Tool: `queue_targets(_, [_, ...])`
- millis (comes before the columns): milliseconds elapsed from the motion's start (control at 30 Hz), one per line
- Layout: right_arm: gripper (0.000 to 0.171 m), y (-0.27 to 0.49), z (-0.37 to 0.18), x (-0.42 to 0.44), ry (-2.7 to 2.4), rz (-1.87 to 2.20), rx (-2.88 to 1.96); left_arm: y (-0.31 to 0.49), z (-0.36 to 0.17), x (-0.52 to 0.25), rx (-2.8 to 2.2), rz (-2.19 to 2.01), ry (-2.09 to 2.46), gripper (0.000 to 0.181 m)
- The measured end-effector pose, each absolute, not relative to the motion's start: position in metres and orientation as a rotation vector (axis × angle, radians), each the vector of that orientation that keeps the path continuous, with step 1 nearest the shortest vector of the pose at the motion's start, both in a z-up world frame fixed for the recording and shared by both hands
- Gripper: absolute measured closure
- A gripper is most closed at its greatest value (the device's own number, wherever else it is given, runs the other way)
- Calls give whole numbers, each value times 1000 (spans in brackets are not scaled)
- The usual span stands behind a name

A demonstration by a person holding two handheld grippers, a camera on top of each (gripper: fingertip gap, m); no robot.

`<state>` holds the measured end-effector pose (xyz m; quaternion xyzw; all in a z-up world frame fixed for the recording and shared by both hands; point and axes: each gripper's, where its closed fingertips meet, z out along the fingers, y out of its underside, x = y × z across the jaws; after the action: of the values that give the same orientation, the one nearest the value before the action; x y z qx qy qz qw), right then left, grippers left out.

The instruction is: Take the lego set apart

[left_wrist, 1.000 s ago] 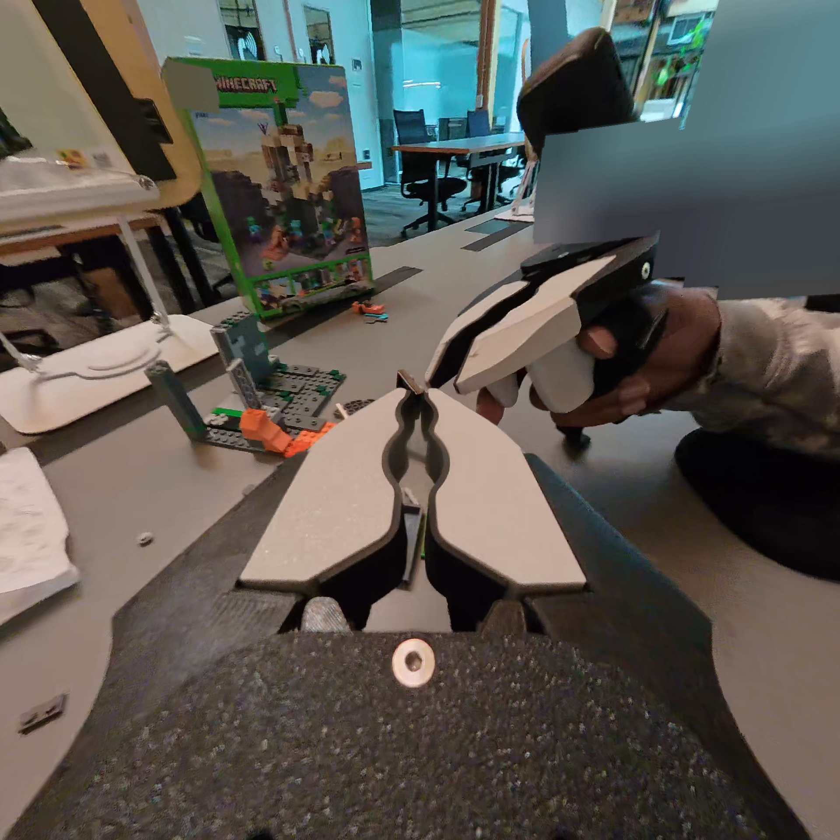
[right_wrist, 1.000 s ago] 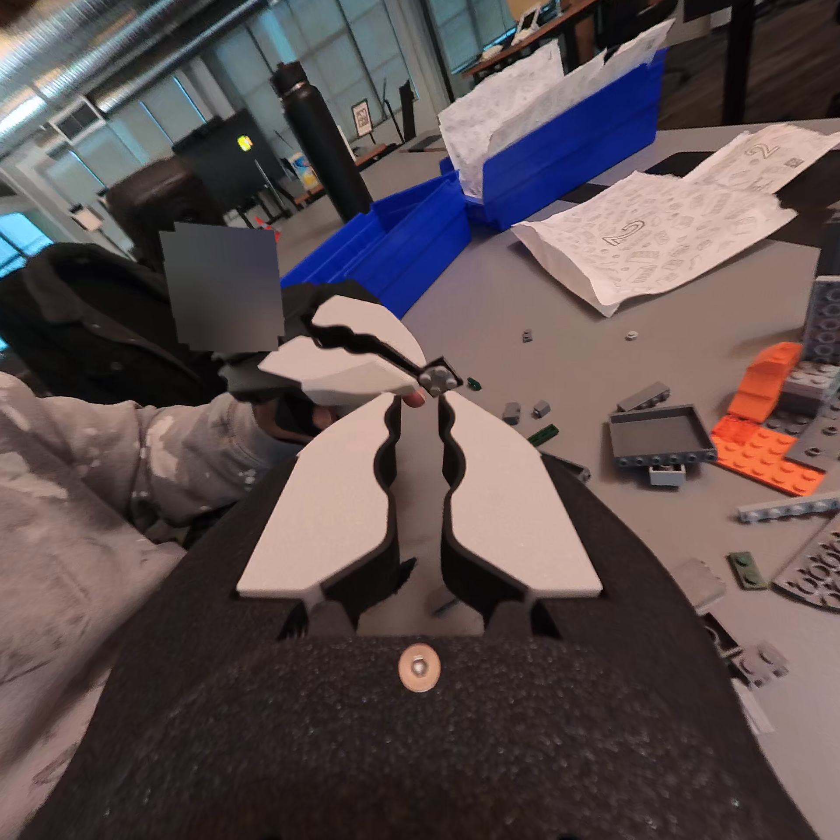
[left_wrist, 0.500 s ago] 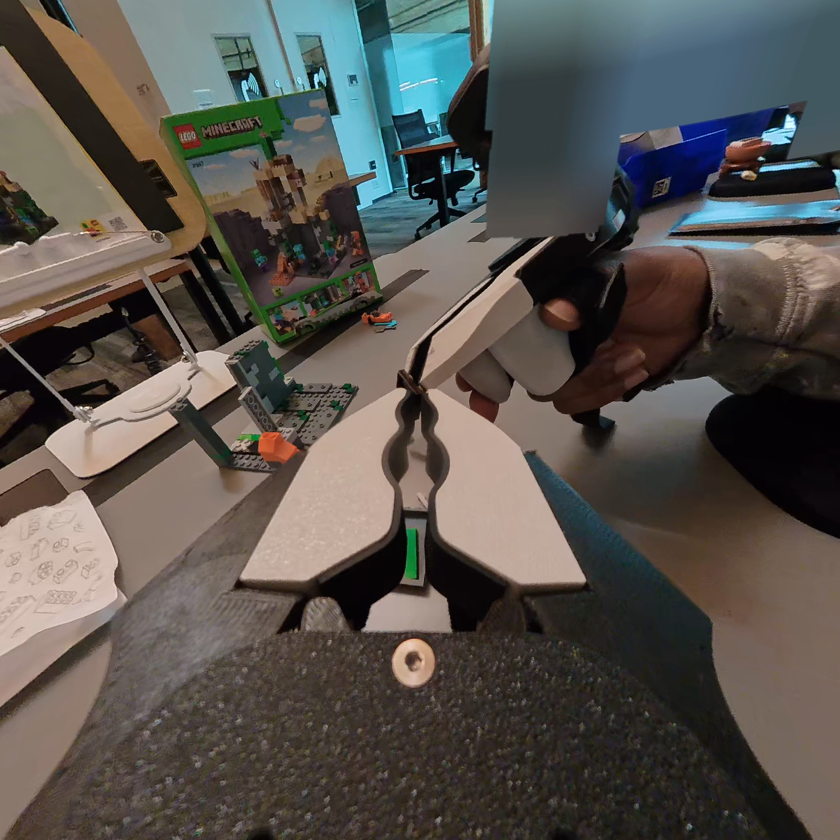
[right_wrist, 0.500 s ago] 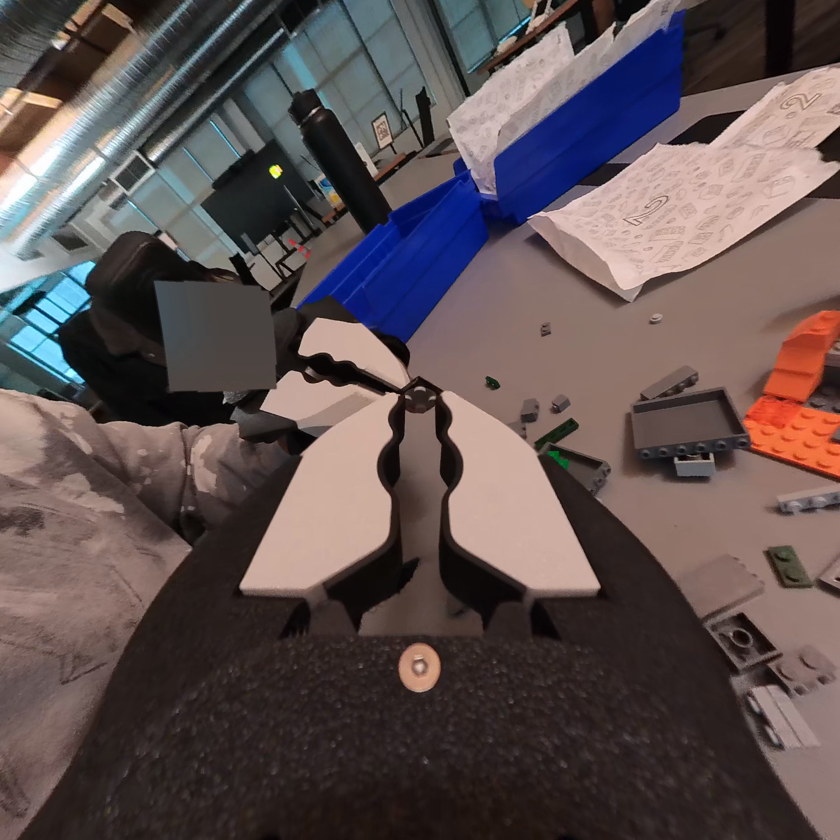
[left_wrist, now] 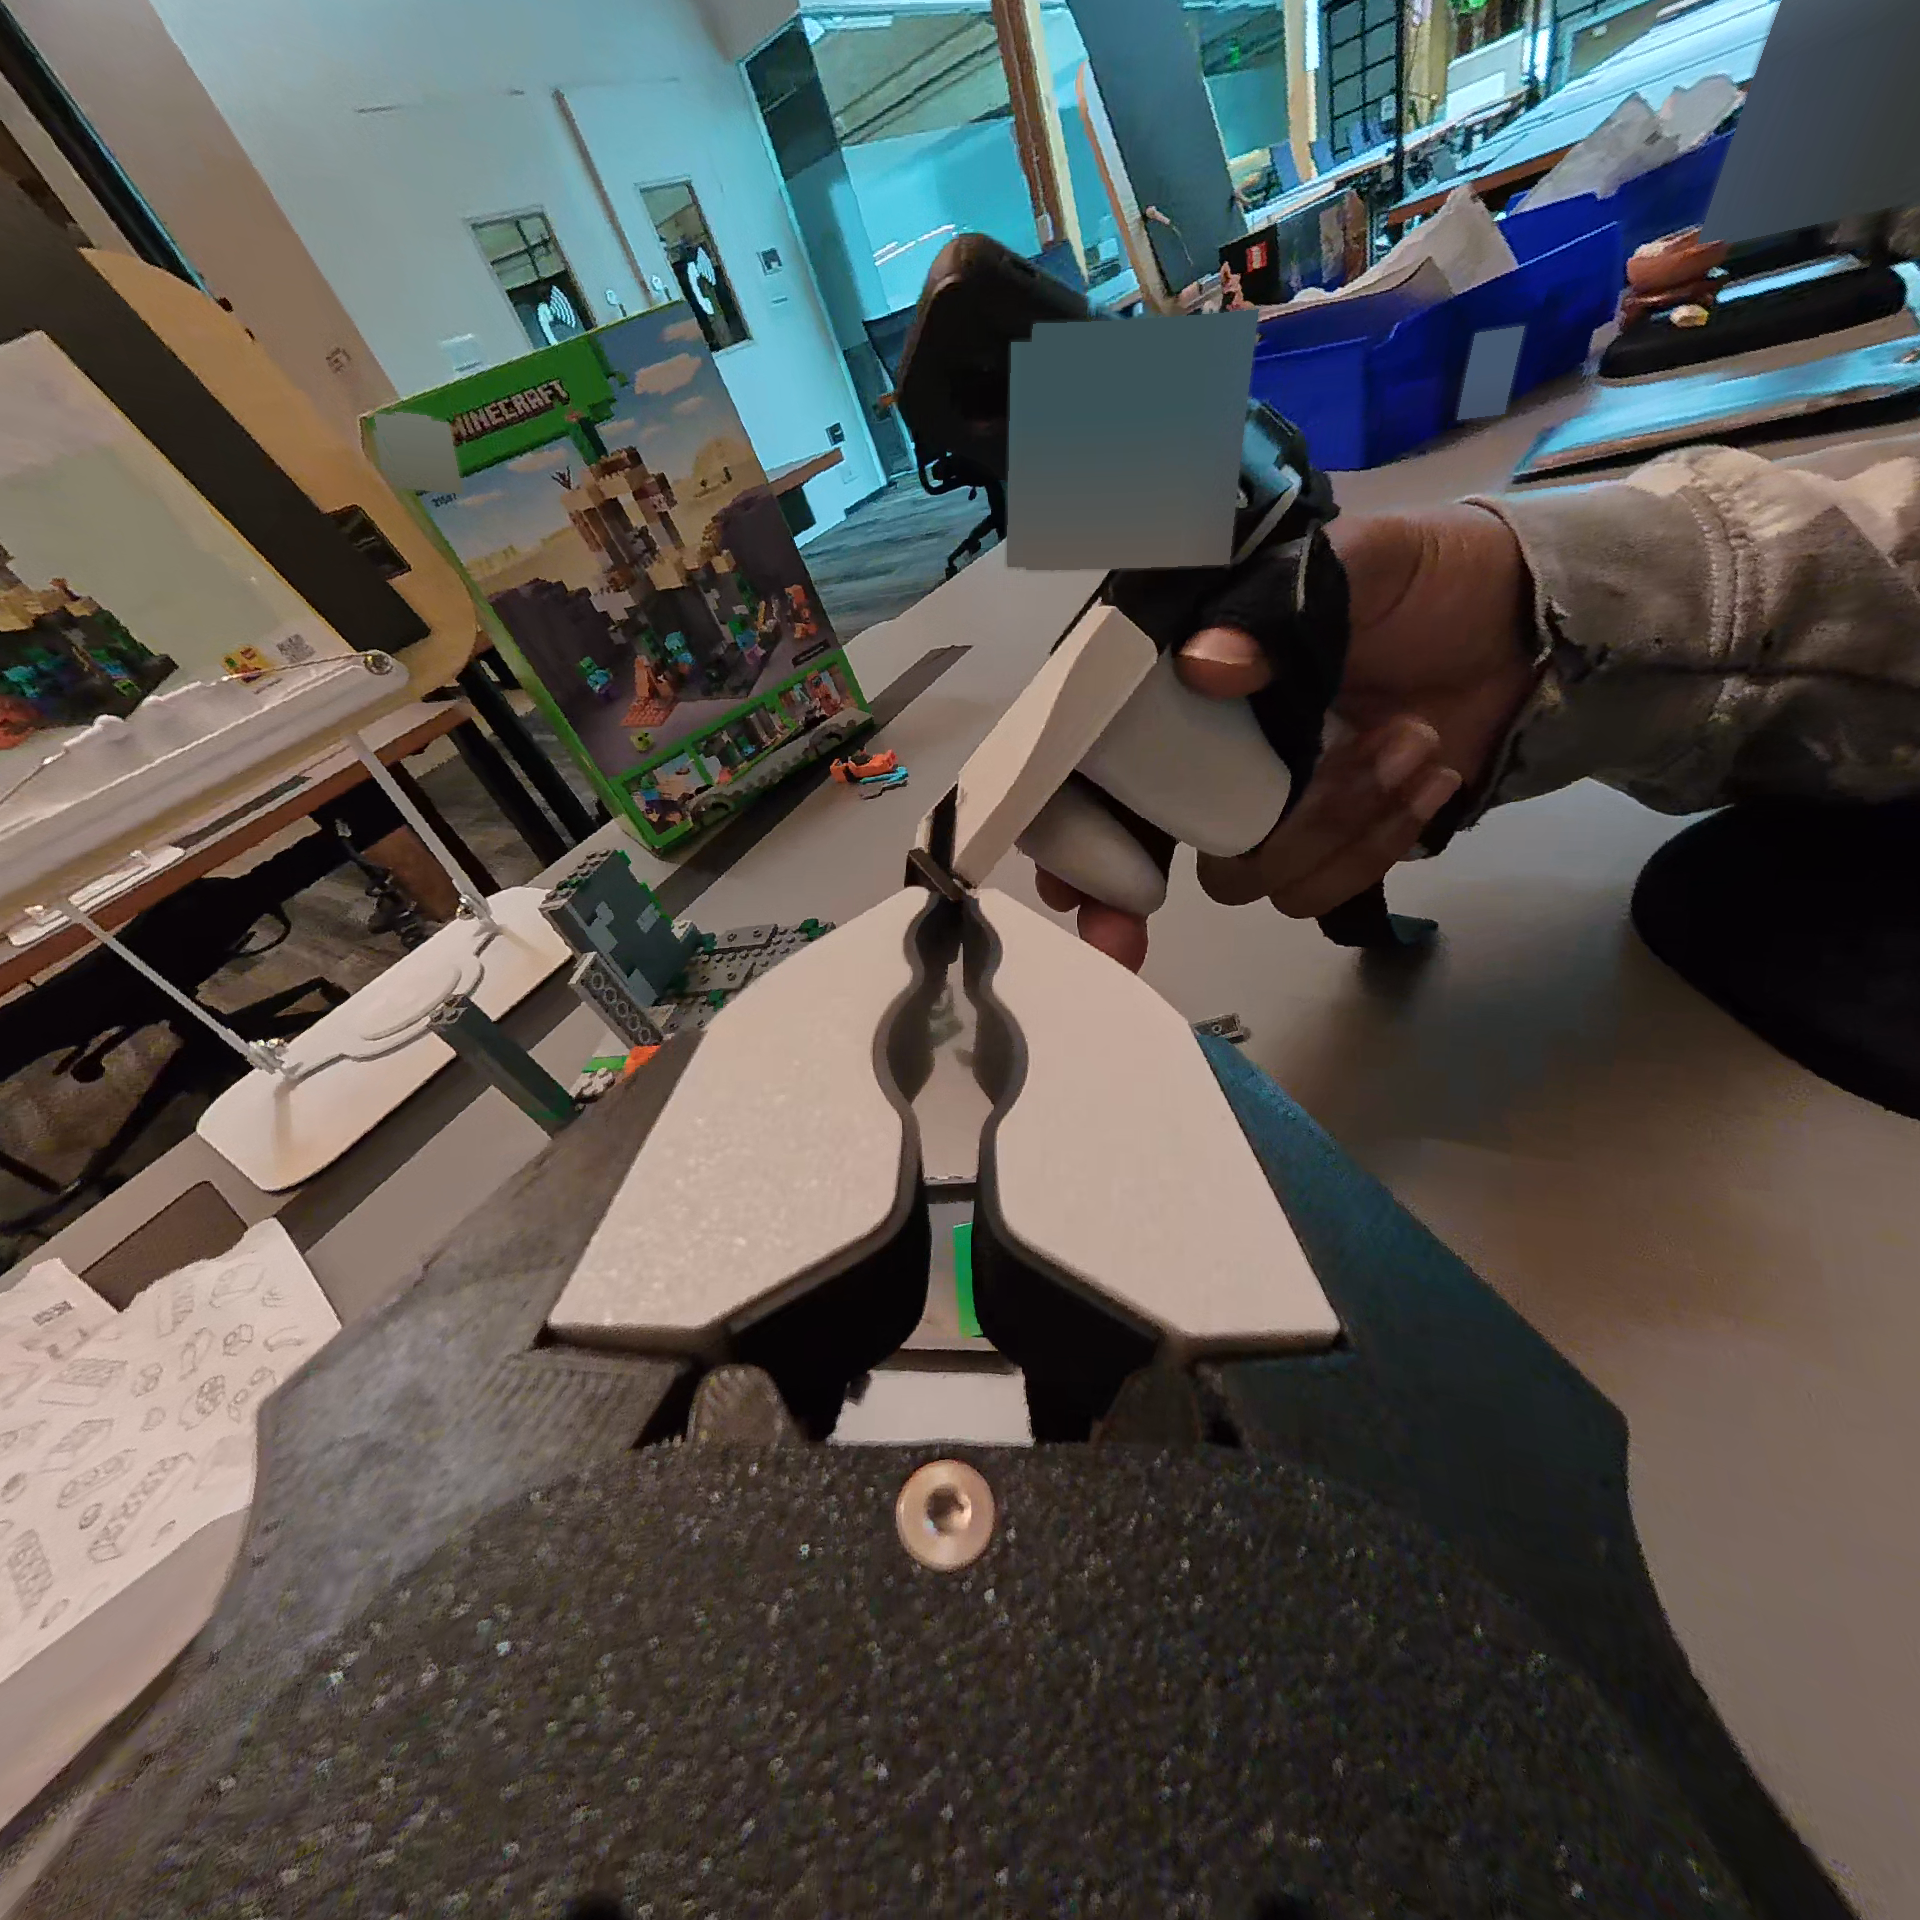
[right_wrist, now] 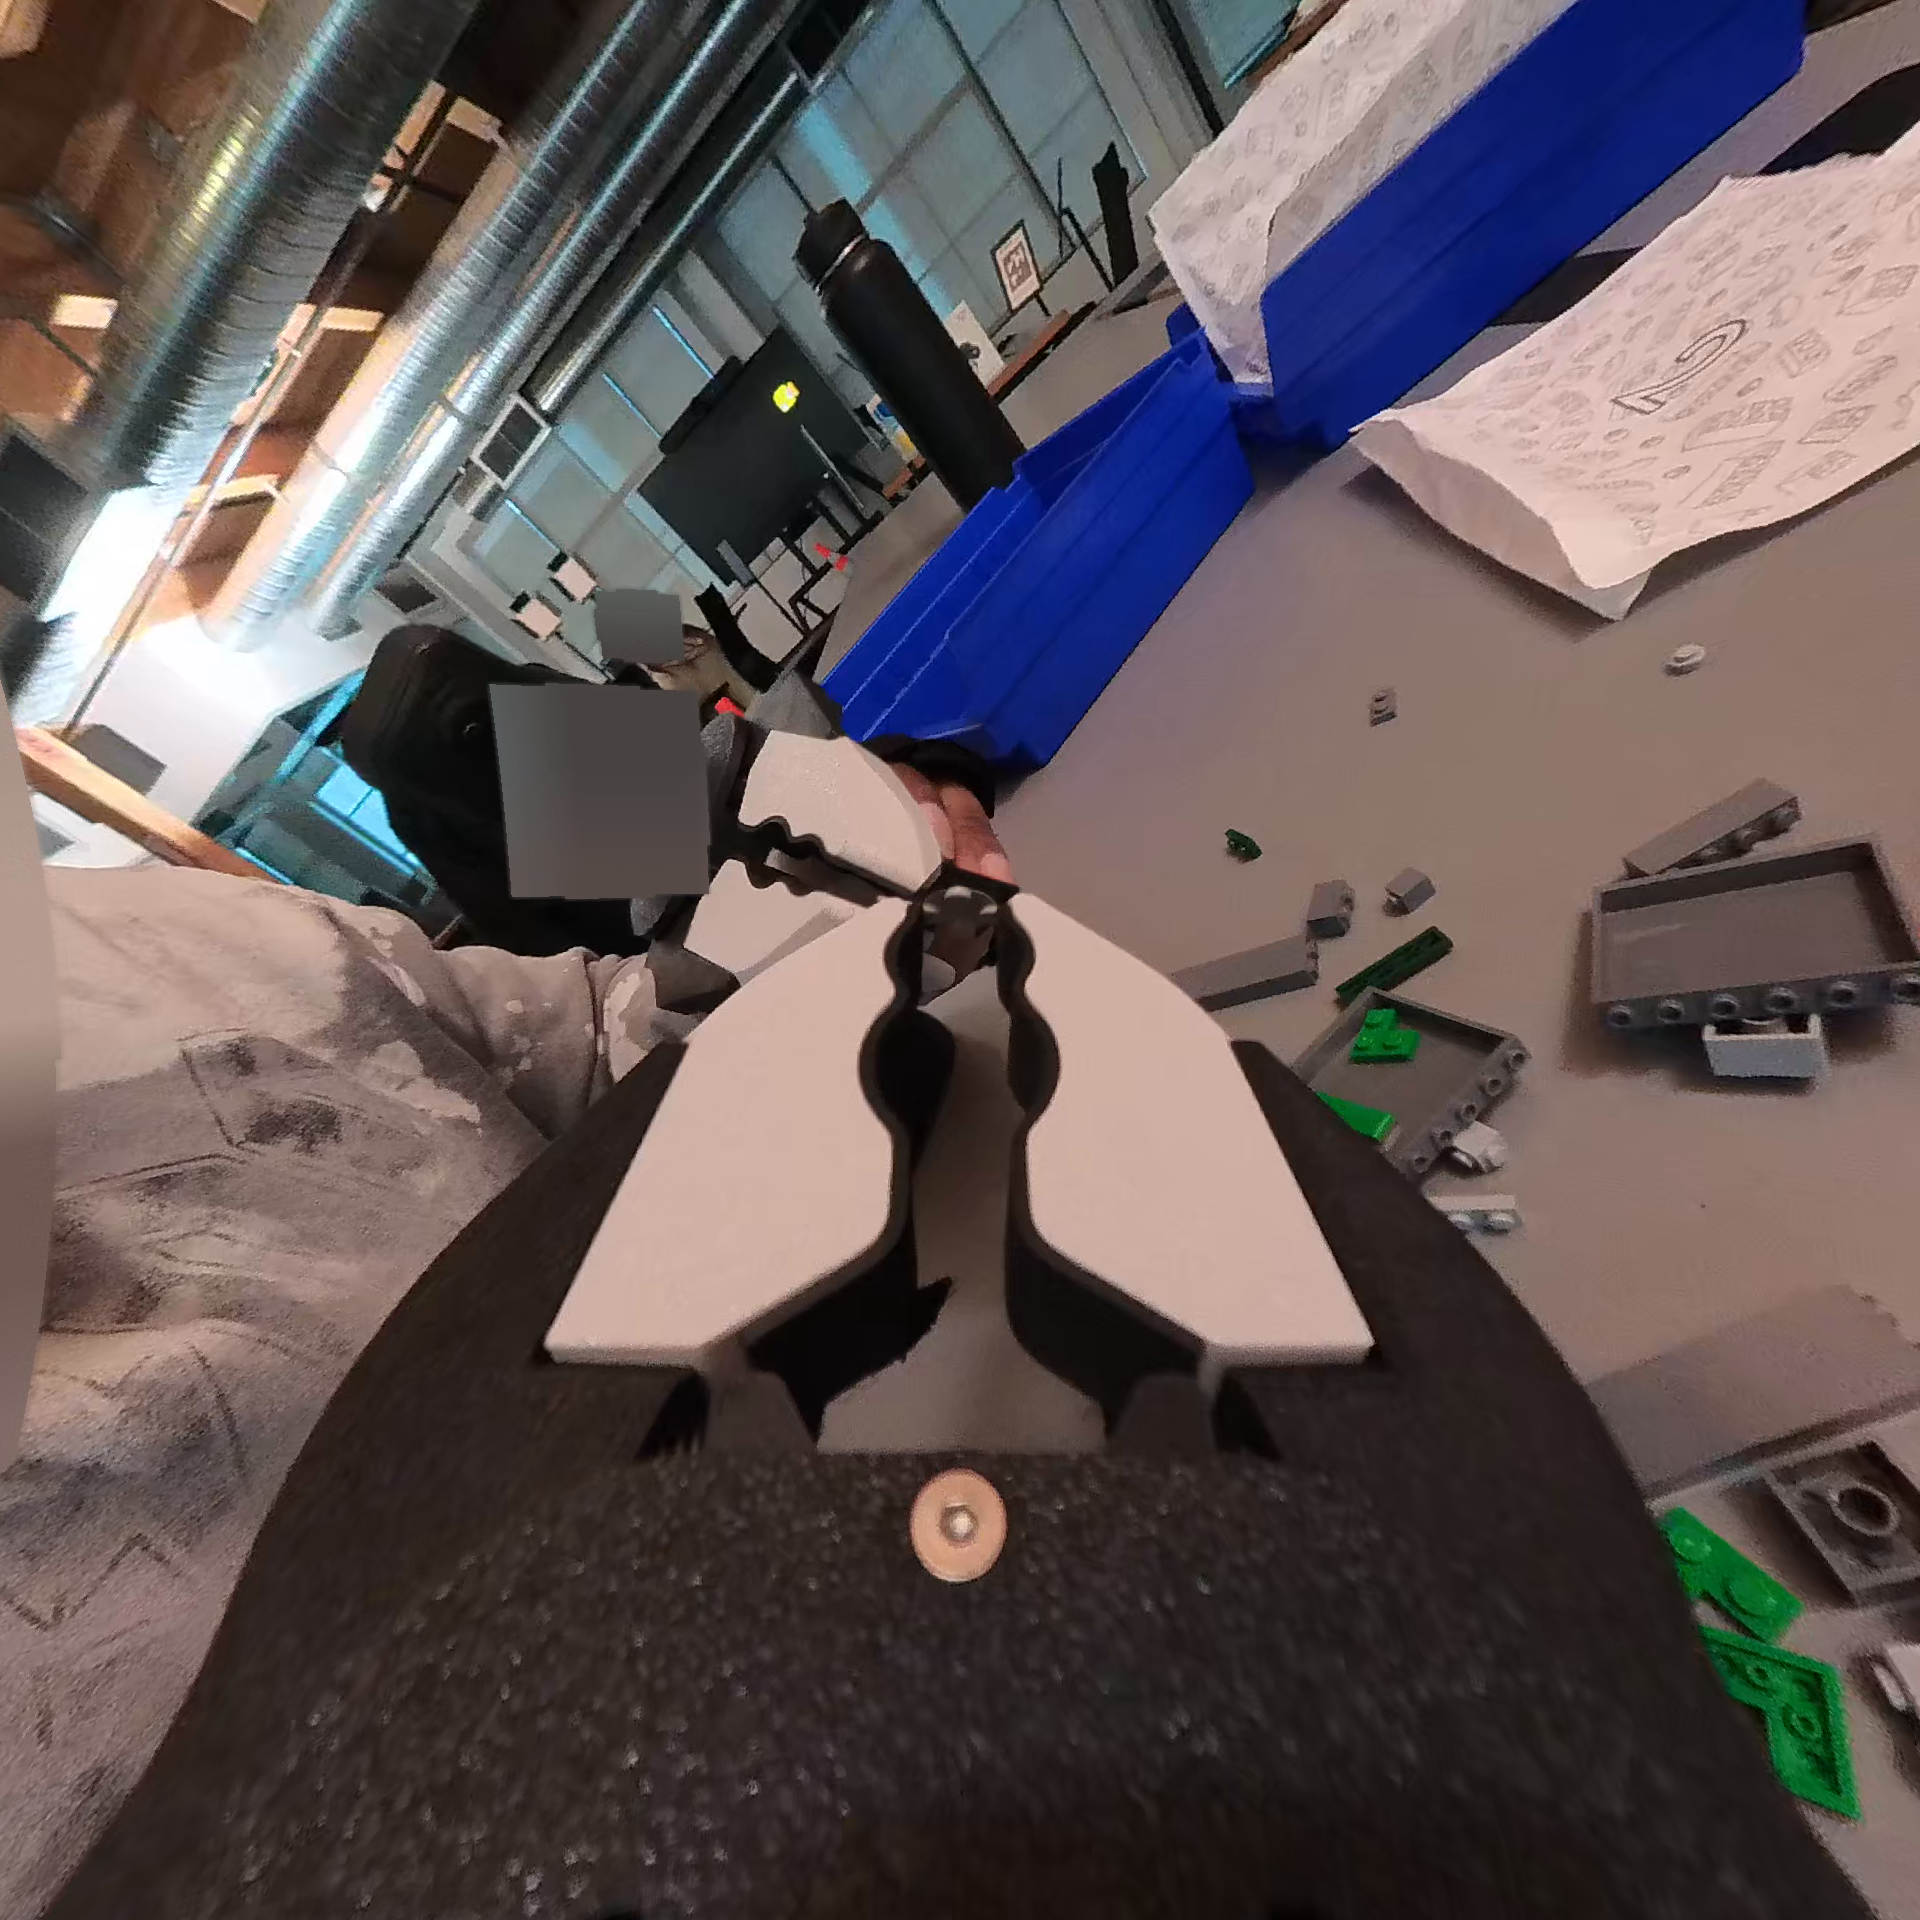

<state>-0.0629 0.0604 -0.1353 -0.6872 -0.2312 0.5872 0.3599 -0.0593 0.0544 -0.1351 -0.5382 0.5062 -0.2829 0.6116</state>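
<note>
left tongs [left_wrist: 948, 902]: pressed together, tips pinching a small dark lego piece [left_wrist: 935, 871]
right tongs [right_wrist: 961, 914]: tips closed on the same small dark lego piece from the other side, crossing the left pair
piece: held in the air between both tip pairs, above the grey table [right_wrist: 1455, 727]; looks like a tiny stack of round-studded bits (too small to be sure how many)
rest of set: partly built grey and orange model [left_wrist: 665, 966] sits just left of the left tongs' tips; loose grey frames [right_wrist: 1756, 935] and green plates [right_wrist: 1745, 1600] lie scattered to the right of the right tongs
background: lego box [left_wrist: 623, 582] stands beyond the model, blue bins [right_wrist: 1091, 540] and a printed paper bag [right_wrist: 1714, 416] far ahead of the right tongs
step: splitting one small sub-piece, each tong gripping one half, likely mid-pull
next move: needs a twist or pry apart with firm grip on both sides, then drop the halves on the table
risk: piece is tiny, could pop free and fly
</note>
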Motion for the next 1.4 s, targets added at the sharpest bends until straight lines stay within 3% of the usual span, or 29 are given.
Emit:
queue_targets(300, [153, 50, -135, -61, -709, 1670, -1799, 43, -132, -58, -1116, -586, 1234, 178])
queue_targets(433, [161, 49, -130, -57, -656, 1835, -1737, 41, -131, -58, -1076, -555, 1244, 178])
queue_targets(900, [160, 40, -128, -59, -616, 2041, -1671, 32, -130, -57, -1002, -534, 1280, 178])
queue_targets(1133, [153, 41, -130, -60, -659, 1896, -1691, 36, -132, -57, -1044, -524, 1270, 178])
queue_targets(1400, [157, 41, -129, -62, -690, 1833, -1667, 33, -129, -56, -1050, -570, 1254, 178])
